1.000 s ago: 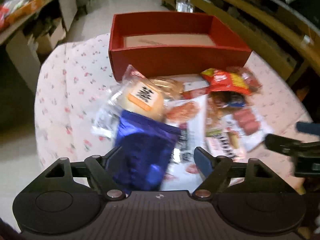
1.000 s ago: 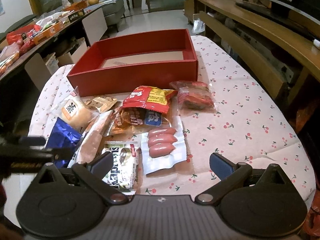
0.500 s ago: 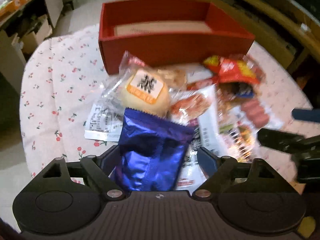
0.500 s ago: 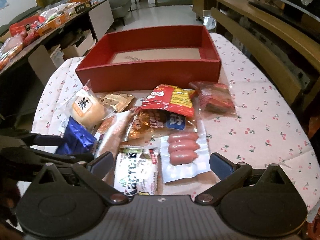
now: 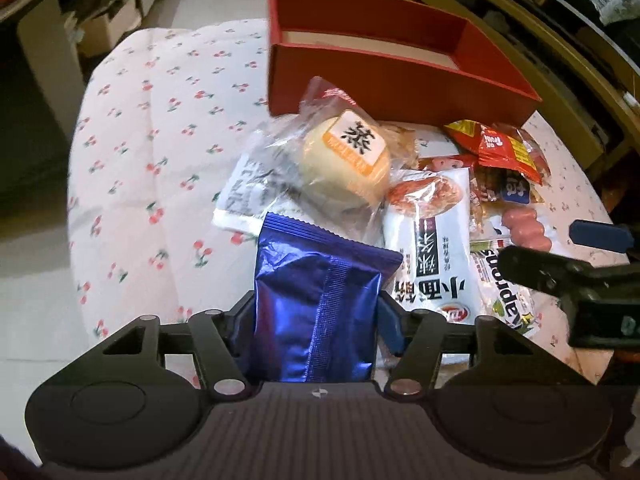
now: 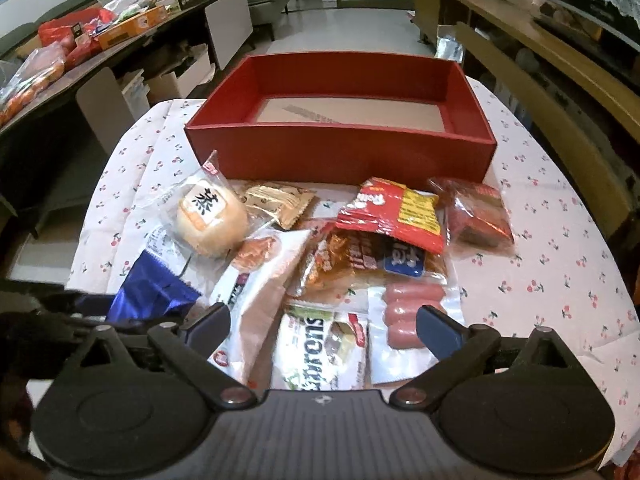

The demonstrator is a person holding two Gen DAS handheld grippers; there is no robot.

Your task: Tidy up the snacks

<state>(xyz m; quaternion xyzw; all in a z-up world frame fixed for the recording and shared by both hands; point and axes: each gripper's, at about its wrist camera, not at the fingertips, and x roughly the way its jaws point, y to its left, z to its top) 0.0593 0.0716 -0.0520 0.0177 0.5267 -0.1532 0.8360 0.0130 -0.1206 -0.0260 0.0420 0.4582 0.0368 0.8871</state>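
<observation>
Snacks lie in a loose heap on the cherry-print tablecloth (image 6: 560,240), in front of a red box (image 6: 344,148) that stands toward the table's far edge with only its bare cardboard floor showing inside.

The left gripper (image 5: 316,316) has its jaws pressed against both sides of a blue foil packet (image 5: 316,304), at the near left edge of the heap; in the right wrist view the same packet (image 6: 152,292) sits at the left, with the left gripper (image 6: 80,312) around its near end.

Just beyond the blue packet lies a wrapped round bun (image 5: 346,160) with an orange label, and beside it a long white packet (image 5: 432,240) with black lettering.

The right gripper (image 6: 322,328) hovers with its jaws spread wide and nothing between them, over a green-and-white bar wrapper (image 6: 320,352) and a clear pack of pink sausages (image 6: 408,312). Farther back are a red and yellow bag (image 6: 396,212) and a dark red packet (image 6: 476,216), both close to the box's front wall.
</observation>
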